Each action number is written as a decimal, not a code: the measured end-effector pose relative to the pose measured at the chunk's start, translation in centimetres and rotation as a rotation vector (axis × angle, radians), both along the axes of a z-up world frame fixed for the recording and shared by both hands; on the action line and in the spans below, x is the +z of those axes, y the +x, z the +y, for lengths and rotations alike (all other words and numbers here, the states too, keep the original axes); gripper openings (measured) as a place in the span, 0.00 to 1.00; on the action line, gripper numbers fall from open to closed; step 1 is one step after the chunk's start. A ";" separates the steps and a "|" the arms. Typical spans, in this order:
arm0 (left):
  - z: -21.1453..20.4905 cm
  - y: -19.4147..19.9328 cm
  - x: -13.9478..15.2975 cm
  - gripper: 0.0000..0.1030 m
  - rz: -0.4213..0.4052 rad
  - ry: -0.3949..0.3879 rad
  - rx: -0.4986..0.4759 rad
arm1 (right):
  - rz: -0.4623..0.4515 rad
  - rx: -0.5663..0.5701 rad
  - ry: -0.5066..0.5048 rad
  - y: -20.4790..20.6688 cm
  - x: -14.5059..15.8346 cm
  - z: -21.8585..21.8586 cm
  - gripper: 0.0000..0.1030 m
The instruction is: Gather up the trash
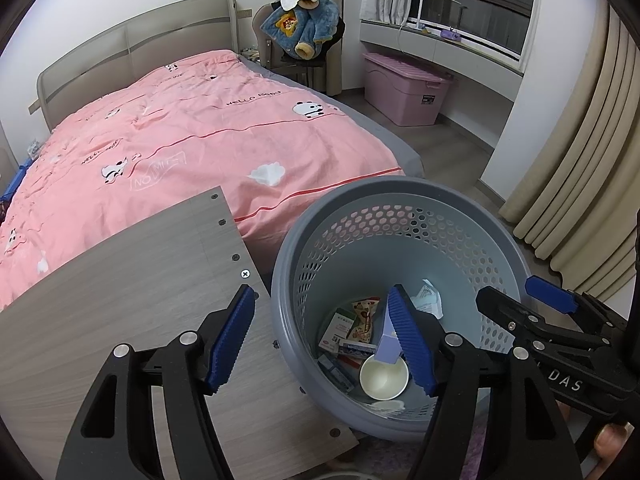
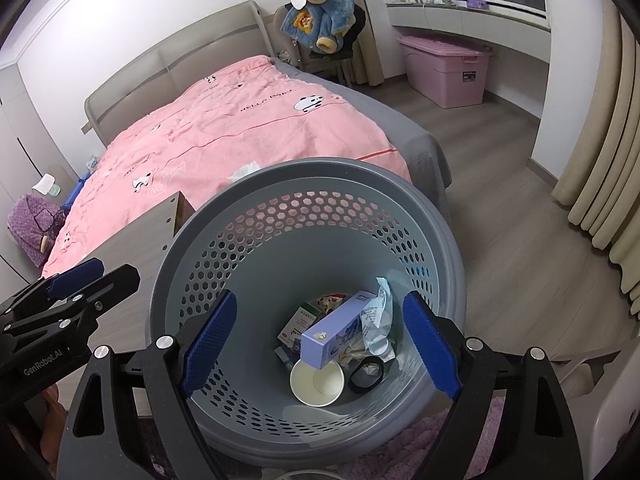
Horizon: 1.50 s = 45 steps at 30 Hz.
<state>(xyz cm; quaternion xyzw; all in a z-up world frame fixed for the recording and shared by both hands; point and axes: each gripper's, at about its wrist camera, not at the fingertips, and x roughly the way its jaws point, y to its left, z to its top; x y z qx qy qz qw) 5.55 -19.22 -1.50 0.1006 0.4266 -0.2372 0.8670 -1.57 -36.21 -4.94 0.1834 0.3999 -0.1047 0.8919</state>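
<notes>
A grey perforated trash basket stands beside a wooden table. Inside lie a white paper cup, a lilac box, crumpled white wrapper, a black ring, a snack packet and small cartons. My left gripper is open and empty, spanning the table edge and basket rim. My right gripper is open and empty, above the basket mouth. It also shows in the left wrist view.
A bed with a pink cover lies behind the table and basket. A chair with a blue jacket, a pink storage bin, beige curtains and a purple rug are around.
</notes>
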 end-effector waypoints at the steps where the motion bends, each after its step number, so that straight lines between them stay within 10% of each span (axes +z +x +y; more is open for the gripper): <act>1: 0.0 0.0 0.0 0.65 -0.001 0.000 0.000 | -0.001 -0.001 0.000 0.0 0.0 0.0 0.81; 45: 0.1 -0.3 0.1 0.79 -0.031 0.057 0.058 | -0.004 0.000 0.000 -0.1 0.0 0.0 0.83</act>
